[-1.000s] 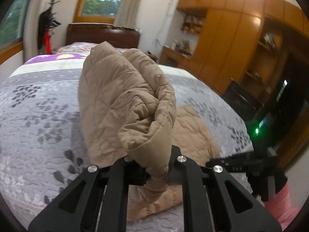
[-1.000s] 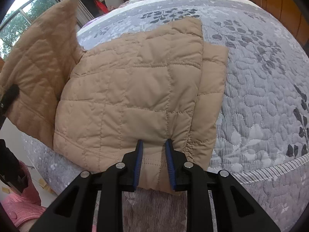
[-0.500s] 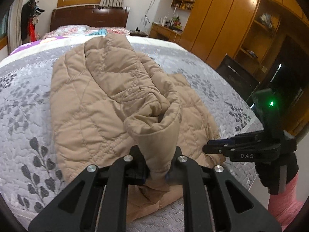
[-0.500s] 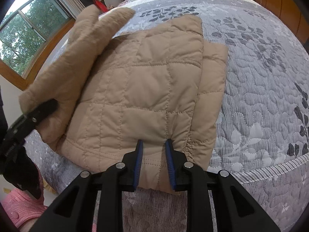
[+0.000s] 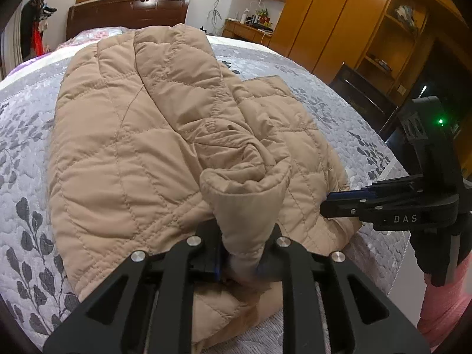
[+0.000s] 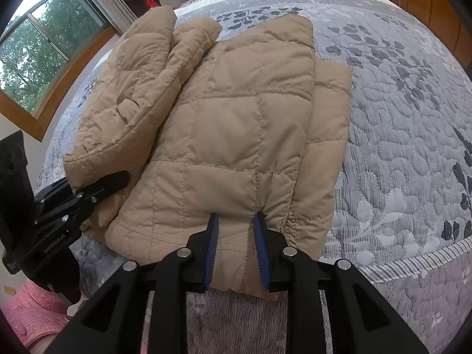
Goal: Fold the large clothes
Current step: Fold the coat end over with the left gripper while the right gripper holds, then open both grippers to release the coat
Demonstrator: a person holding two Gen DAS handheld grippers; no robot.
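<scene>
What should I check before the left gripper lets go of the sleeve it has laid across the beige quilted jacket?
1. Left gripper shut on the sleeve cuff: ok.
2. Sleeve lies across the beige quilted jacket, not hanging in air: ok.
3. Right gripper pins the jacket's near hem: ok.
4. Jacket lies wholly on the grey leaf-patterned bedspread: not ok, the hem overhangs the near edge.
5. Sleeve flat, without bunching: not ok, it is wrinkled near the cuff.
6. Layers underneath lie smooth: cannot tell.
</scene>
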